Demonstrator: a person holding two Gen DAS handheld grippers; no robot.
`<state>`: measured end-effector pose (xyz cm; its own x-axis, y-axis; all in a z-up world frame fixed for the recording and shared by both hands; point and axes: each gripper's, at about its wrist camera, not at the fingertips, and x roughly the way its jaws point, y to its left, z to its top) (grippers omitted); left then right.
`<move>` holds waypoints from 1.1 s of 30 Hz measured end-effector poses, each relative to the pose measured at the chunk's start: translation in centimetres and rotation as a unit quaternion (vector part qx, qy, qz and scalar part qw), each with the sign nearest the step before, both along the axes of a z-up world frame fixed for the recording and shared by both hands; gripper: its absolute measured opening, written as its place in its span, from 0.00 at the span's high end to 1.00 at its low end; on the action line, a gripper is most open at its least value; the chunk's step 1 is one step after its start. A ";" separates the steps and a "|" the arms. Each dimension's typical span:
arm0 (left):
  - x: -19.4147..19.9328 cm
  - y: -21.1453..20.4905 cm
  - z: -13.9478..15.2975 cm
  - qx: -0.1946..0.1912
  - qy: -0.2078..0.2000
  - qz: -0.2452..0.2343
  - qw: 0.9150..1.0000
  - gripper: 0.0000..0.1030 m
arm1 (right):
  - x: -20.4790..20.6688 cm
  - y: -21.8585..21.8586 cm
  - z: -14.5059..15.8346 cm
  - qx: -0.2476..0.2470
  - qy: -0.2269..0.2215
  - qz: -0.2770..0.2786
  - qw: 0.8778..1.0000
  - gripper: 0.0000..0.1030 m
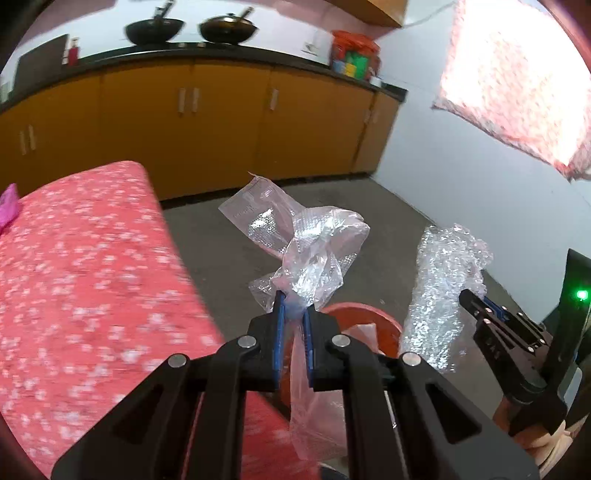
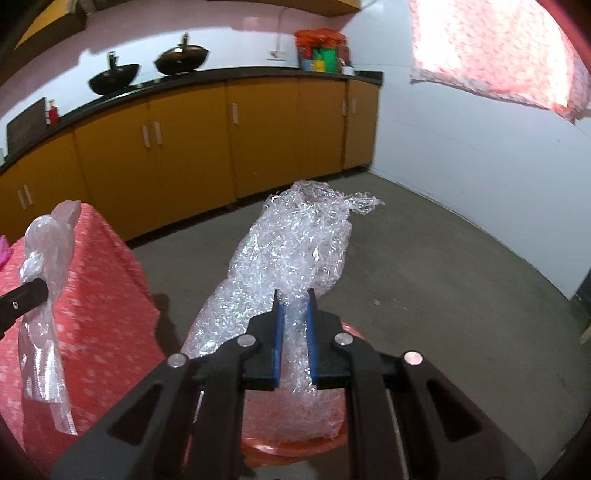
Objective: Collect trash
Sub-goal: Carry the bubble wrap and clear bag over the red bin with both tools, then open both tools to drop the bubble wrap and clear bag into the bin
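Observation:
My left gripper [image 1: 294, 306] is shut on a crumpled clear plastic bag [image 1: 310, 254], which sticks up past the fingertips and hangs down between the jaws. The same bag [image 2: 46, 266] shows at the left of the right wrist view, with the left gripper's black finger [image 2: 27, 293] on it. My right gripper [image 2: 294, 299] is shut on a long roll of bubble wrap [image 2: 291, 251], also seen as bubble wrap [image 1: 439, 291] beside the right gripper [image 1: 476, 302] in the left wrist view. A red plastic bin [image 1: 369, 321] sits on the floor just below both loads; its rim [image 2: 295, 448] shows under the bubble wrap.
A table under a red flowered cloth [image 1: 85, 280] stands at the left, close to the bin. Orange kitchen cabinets [image 2: 192, 147] with a black counter and two woks [image 1: 192, 27] run along the back. Grey floor [image 2: 443, 266] lies open to the right, up to a white wall.

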<state>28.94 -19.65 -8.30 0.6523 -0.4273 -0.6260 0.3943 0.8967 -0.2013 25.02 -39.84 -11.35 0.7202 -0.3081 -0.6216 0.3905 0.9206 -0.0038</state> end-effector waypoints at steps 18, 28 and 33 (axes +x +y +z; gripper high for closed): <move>1.0 -8.6 -3.9 0.043 0.028 -0.065 0.997 0.91 | 0.0 -5.3 -6.6 0.018 0.051 -0.038 0.998 0.88; 1.5 -12.1 -5.6 0.067 0.041 -0.092 0.993 0.89 | 1.8 -6.0 -8.1 0.027 0.063 -0.028 0.997 0.84; 1.5 -12.5 -5.8 0.063 0.042 -0.099 0.992 0.78 | 2.2 -6.1 -8.5 0.032 0.064 -0.019 0.997 0.79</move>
